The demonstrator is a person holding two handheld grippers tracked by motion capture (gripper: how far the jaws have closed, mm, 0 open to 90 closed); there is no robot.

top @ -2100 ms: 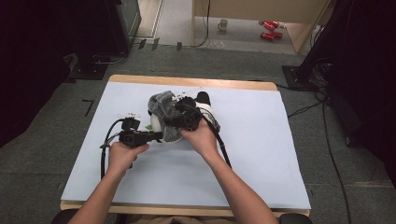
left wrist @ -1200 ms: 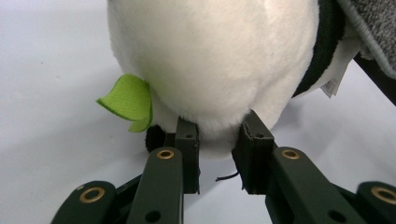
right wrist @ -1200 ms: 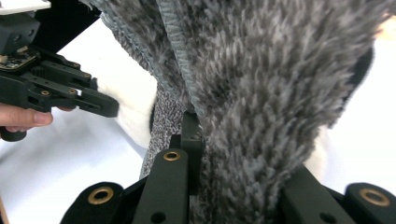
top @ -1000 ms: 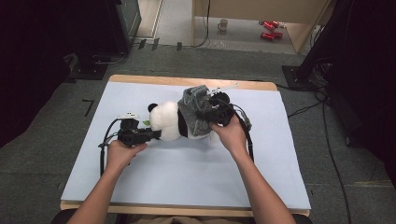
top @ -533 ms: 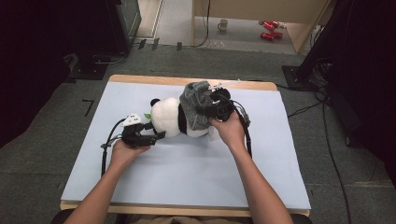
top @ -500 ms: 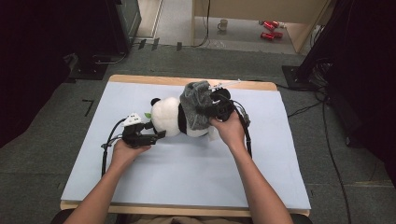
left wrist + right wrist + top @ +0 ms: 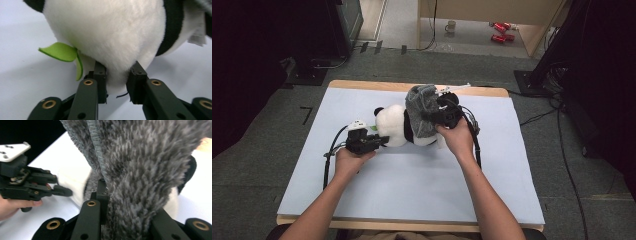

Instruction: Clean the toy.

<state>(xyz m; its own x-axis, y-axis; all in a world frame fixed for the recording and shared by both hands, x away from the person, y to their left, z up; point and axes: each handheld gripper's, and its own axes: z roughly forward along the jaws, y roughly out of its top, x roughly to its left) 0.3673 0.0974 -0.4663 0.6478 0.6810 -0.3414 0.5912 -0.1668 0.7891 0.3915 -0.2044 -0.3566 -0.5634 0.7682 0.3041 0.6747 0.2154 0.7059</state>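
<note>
A black-and-white panda plush (image 7: 392, 129) lies on its side on the white table top (image 7: 412, 190), a green felt leaf (image 7: 60, 51) at its head. A grey fuzzy garment (image 7: 419, 112) wraps its body. My left gripper (image 7: 382, 140) sits at the plush's left end. Its jaws have just been closing, and in the left gripper view they (image 7: 117, 80) pinch the white fur (image 7: 112, 30). At the plush's right side, my right gripper (image 7: 433, 116) is shut on the grey garment (image 7: 145, 170). The fabric covers its right jaw (image 7: 125, 195).
Cables trail from both grippers across the table. The table's wooden back edge (image 7: 362, 84) lies just behind the plush. On the floor beyond are a mug (image 7: 451, 25), red cans (image 7: 501, 31) and black stands (image 7: 317, 70).
The right gripper has pulled the grey garment from the table's middle toward the back right, and the plush now lies stretched out. Over the last half second both hands stayed put.
</note>
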